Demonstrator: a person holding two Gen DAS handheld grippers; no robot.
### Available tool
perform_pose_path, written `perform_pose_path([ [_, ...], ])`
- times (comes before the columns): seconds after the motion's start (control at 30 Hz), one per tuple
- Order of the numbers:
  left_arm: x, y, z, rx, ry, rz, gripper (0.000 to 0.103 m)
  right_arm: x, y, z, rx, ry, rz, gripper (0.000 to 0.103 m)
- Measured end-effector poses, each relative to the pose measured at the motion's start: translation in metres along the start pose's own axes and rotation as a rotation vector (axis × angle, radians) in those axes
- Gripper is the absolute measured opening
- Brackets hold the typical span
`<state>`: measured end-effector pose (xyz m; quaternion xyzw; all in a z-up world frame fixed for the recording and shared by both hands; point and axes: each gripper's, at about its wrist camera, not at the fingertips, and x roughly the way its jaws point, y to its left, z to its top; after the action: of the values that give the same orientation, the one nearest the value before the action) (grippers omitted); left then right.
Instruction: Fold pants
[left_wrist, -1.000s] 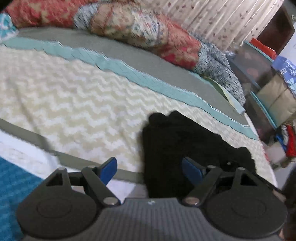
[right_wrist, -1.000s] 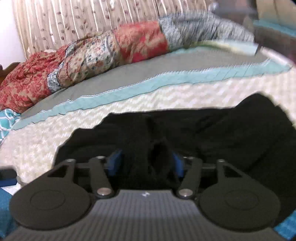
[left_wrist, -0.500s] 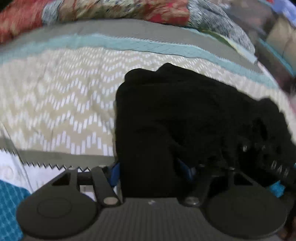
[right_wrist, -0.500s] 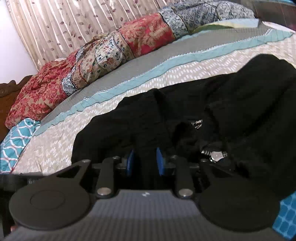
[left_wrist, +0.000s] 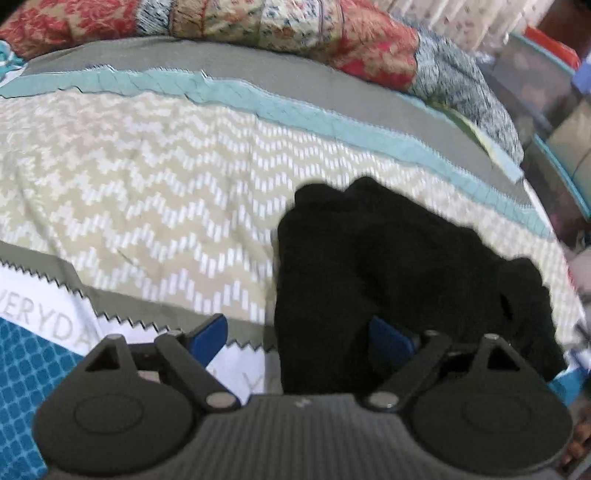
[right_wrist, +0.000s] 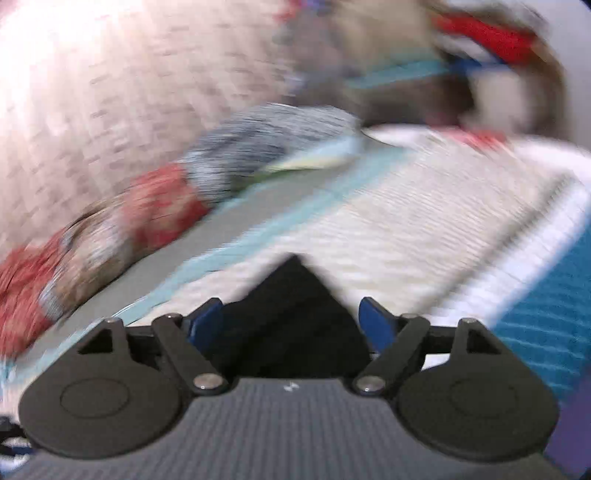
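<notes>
The black pants (left_wrist: 388, 273) lie bunched in a folded heap on the beige zigzag bedspread (left_wrist: 147, 192), right of centre in the left wrist view. My left gripper (left_wrist: 299, 336) is open, its blue pads wide apart, with the near edge of the pants between and under them. In the blurred right wrist view a dark pointed part of the pants (right_wrist: 295, 314) shows between the fingers. My right gripper (right_wrist: 291, 321) is open and grips nothing.
A red and floral patchwork quilt (left_wrist: 277, 33) is piled along the far side of the bed. Boxes and clutter (left_wrist: 554, 92) stand past the bed's right end. A blue patterned cloth (left_wrist: 22, 369) lies at the near left edge.
Both grippers have opened and let go of the pants. The left one has pulled back from the heap. The right one has swung fast to the right, blurring its view.
</notes>
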<state>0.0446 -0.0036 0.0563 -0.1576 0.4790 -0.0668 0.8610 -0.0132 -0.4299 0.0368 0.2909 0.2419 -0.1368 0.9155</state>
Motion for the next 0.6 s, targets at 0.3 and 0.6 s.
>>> perform_pose_path([
  [0.3, -0.010, -0.101, 0.038, 0.224, -0.016, -0.158, 0.089, 0.007, 0.047, -0.011, -0.095, 0.071, 0.116, 0.017],
  [0.6, 0.034, -0.236, 0.054, 0.423, 0.167, -0.302, 0.099, -0.015, 0.136, -0.040, -0.429, 0.015, 0.168, 0.017],
])
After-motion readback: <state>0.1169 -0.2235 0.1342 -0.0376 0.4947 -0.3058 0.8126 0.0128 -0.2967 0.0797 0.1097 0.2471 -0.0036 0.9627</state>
